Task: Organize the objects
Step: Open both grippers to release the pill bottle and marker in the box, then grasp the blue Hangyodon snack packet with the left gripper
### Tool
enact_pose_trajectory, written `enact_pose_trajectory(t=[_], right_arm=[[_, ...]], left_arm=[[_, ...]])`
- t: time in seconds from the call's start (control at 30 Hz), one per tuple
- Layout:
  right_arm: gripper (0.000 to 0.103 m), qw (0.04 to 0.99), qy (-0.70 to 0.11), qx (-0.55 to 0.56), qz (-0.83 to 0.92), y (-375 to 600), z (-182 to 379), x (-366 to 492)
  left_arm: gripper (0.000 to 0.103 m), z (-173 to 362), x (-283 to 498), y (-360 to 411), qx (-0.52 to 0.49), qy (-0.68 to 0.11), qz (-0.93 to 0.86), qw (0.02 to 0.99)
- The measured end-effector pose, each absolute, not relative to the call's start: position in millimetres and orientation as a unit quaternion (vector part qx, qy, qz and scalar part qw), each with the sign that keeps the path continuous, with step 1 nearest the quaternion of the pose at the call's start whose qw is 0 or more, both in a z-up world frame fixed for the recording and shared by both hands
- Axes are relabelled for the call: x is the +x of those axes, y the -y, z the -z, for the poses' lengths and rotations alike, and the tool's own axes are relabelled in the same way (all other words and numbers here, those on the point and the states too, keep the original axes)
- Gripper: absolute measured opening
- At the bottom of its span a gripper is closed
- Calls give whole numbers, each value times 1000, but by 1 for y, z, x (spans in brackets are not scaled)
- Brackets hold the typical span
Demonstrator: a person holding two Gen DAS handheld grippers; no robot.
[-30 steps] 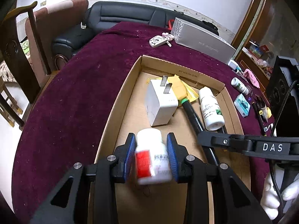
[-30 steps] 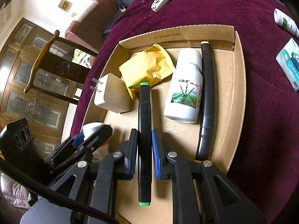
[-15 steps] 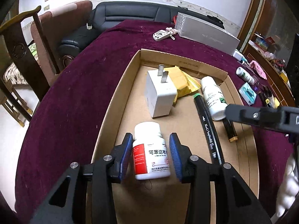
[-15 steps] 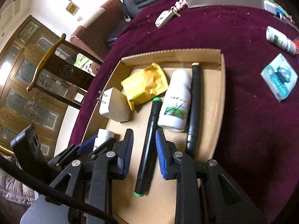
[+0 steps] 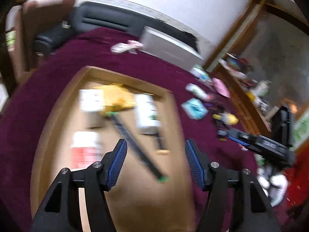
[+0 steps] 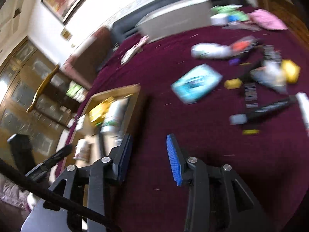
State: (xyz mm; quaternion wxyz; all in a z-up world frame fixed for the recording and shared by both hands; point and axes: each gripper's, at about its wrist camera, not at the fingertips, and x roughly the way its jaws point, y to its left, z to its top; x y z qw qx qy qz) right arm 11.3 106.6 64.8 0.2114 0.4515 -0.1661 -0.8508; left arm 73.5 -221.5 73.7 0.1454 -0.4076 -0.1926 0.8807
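Both views are motion-blurred. The cardboard tray (image 5: 58, 104) lies on the maroon tablecloth and holds a red-labelled pill bottle (image 5: 85, 150), a black marker (image 5: 135, 143), a white charger (image 5: 90, 100), a yellow packet (image 5: 117, 98) and a white bottle (image 5: 146, 112). My left gripper (image 5: 155, 162) is open and empty above the tray's near part. My right gripper (image 6: 149, 158) is open and empty over the bare cloth to the right of the tray (image 6: 135, 96). Loose items lie on the cloth ahead: a teal packet (image 6: 197, 83), a white bottle (image 6: 210, 51), a black marker (image 6: 268, 109).
A grey box (image 5: 170, 48) and a key fob (image 5: 121, 47) lie at the table's far side. A black sofa (image 5: 92, 21) and wooden chairs (image 6: 44, 85) stand beyond. Yellow and pink small items (image 6: 289, 73) clutter the right of the table.
My left gripper let go of the pill bottle and opened wide, swinging right. My right gripper left the black marker in the tray, opened and swung right over the cloth.
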Motion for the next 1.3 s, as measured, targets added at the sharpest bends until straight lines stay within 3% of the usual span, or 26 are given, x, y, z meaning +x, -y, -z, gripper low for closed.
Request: enact_pose_trajectory(t=[0.17,0.33,0.63,1.0,1.2,1.3], right_arm=[[39,154,215,438,859,-180,-61,14],[39,135,249,431,857,-214,-54,13],[39,136,288,429,845,-244,-37,4],[39,122,319,430,836,-277,-23,-7],[39,127,334,435,826,-279,-14,-9],[39,128,331,434,828,-279,-17,-8]], left_arm=[[56,-84,48,147,-426,151,-868,206],[56,-89,11,84,-428,78,-877,205],[56,-57,-67,4,-395,-164,-888,169],[57,-46,-110,7,-393,-163,-889,166],[59,-23,-131,-2,-443,-177,-858,192],[66,-19,-130,-13,-436,-195,-854,206]])
